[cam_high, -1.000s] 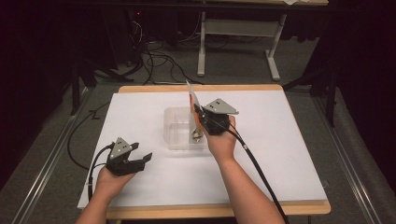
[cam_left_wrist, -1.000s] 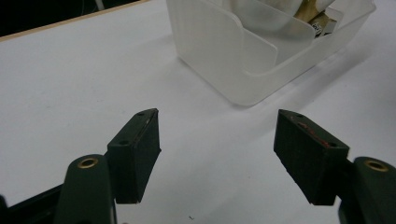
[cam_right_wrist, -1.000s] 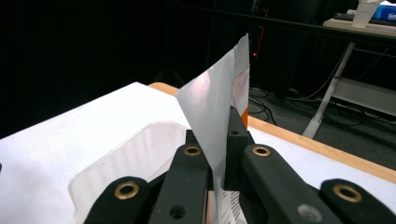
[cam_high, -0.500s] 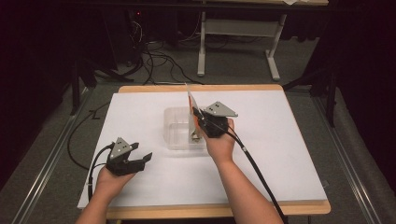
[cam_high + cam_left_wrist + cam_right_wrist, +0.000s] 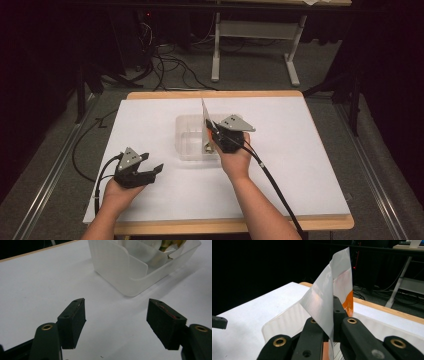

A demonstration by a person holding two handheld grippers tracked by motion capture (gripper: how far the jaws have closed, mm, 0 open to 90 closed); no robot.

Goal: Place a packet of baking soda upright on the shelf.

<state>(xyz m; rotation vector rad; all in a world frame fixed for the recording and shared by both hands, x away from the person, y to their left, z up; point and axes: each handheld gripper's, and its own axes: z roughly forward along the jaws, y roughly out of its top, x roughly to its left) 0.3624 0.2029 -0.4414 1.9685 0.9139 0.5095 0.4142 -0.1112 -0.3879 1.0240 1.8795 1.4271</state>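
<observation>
With the right gripper (image 5: 210, 129) pinching the packet (image 5: 331, 293) over the clear box (image 5: 189, 142), it seems best to lower it straight while the left gripper (image 5: 152, 171), jaws spread, waits near left.

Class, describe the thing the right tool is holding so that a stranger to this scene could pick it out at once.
Start at the white table, then find the clear plastic box near its middle. Above the box's right side, the right tool pinches a thin silvery packet standing upright; its orange patch and flat sheet-like shape set it apart.
</observation>
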